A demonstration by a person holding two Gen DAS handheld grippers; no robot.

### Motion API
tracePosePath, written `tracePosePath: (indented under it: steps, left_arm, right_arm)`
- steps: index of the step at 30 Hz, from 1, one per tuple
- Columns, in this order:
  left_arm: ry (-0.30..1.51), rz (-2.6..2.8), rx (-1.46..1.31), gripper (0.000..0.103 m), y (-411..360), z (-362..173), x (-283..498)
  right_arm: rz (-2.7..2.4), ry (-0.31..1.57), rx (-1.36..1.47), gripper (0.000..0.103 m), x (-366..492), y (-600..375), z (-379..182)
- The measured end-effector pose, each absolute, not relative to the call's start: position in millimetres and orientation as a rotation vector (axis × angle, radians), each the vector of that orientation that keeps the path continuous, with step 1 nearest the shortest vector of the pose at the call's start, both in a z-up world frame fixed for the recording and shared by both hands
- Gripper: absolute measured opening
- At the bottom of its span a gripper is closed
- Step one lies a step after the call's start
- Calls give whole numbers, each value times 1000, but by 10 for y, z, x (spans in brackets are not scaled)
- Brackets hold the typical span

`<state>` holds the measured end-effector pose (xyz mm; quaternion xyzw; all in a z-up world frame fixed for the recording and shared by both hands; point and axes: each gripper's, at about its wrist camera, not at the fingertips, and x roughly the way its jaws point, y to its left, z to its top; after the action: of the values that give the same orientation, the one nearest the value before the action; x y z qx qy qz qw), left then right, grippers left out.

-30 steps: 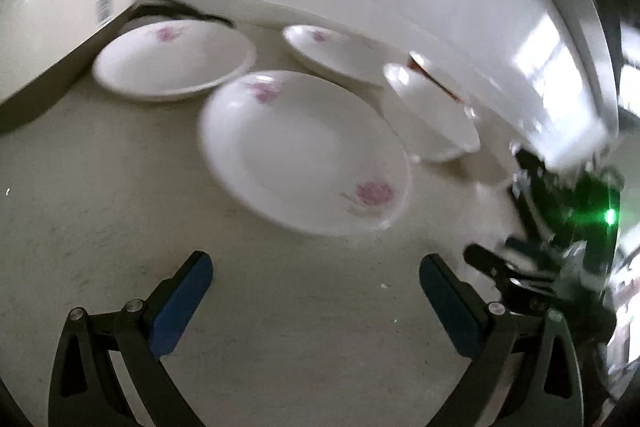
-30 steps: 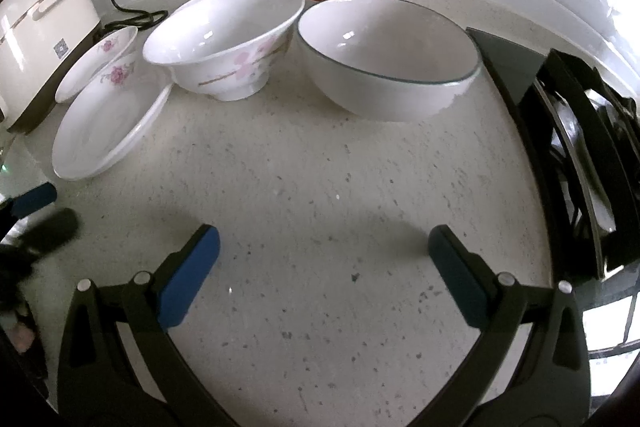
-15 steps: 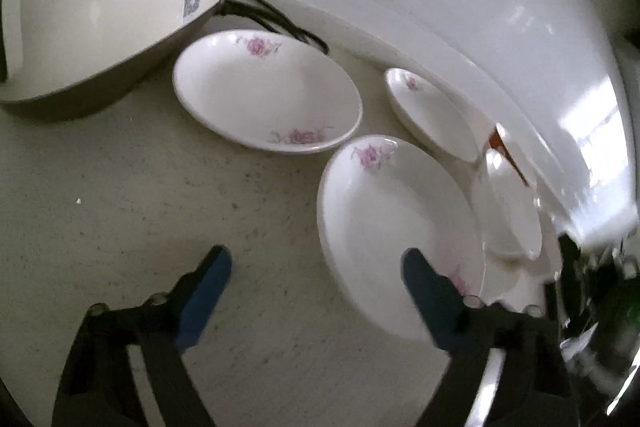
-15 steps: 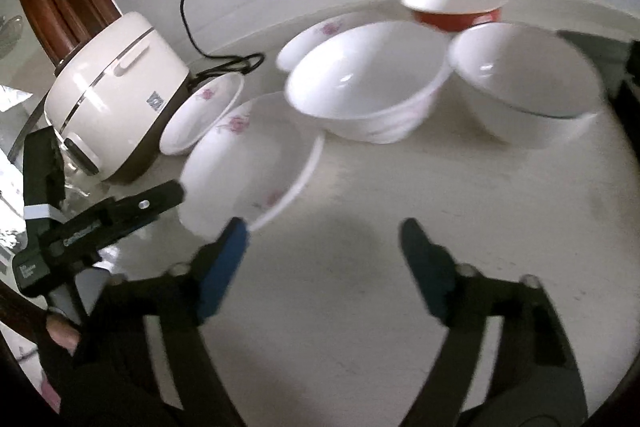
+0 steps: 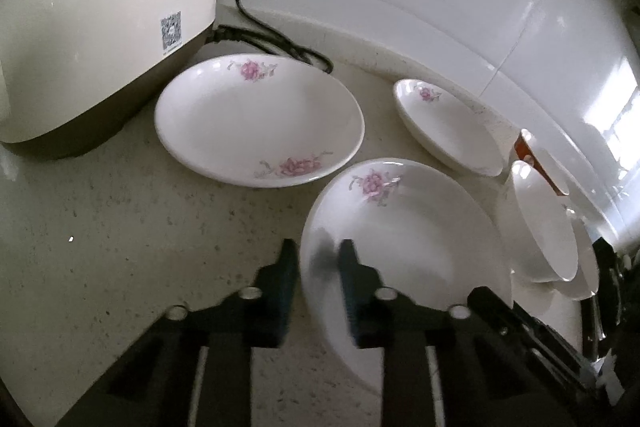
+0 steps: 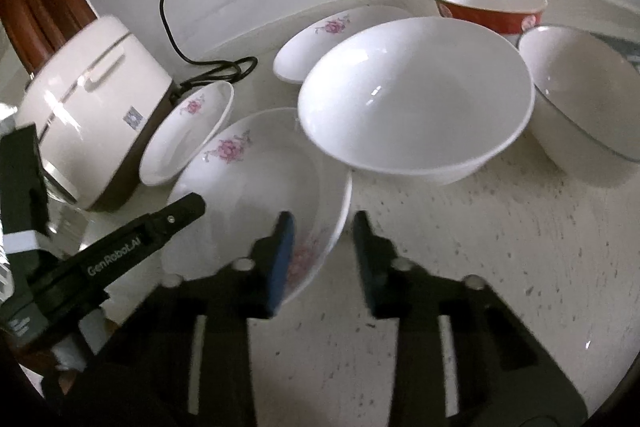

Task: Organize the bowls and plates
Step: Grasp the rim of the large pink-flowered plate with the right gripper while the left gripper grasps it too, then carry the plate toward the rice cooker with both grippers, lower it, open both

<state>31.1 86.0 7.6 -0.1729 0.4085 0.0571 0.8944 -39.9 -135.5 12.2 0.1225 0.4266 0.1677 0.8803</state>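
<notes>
Claws, left (image 5: 318, 267) and right (image 6: 322, 239), straddle near plate's (image 5: 404, 227) opposite rims, narrowed.

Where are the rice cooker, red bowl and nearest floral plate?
rice cooker (image 5: 100, 27): left wrist view, side wall.
red bowl (image 6: 486, 11): right wrist view, outer wall.
nearest floral plate (image 5: 408, 227): left wrist view, bare centre.
</notes>
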Motion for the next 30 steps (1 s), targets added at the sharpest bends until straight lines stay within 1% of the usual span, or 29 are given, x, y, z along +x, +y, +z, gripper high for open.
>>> tracePosePath:
  steps: [1, 5, 14, 26, 30]
  left_arm:
    - [835, 123, -351, 19, 860, 73, 294]
    - [818, 137, -334, 18, 863, 84, 200]
    - [819, 154, -370, 19, 916, 93, 52]
    - [709, 217, -330, 18, 970, 347, -359]
    - [678, 247, -325, 18, 1075, 353, -561]
  right_arm:
    - [346, 886, 239, 23, -408, -1346, 129]
    - [407, 887, 311, 21, -401, -1459, 90]
    - [468, 834, 294, 21, -507, -1488, 182]
    - [572, 801, 251, 21, -652, -1405, 246]
    - [620, 799, 233, 21, -731, -1291, 268]
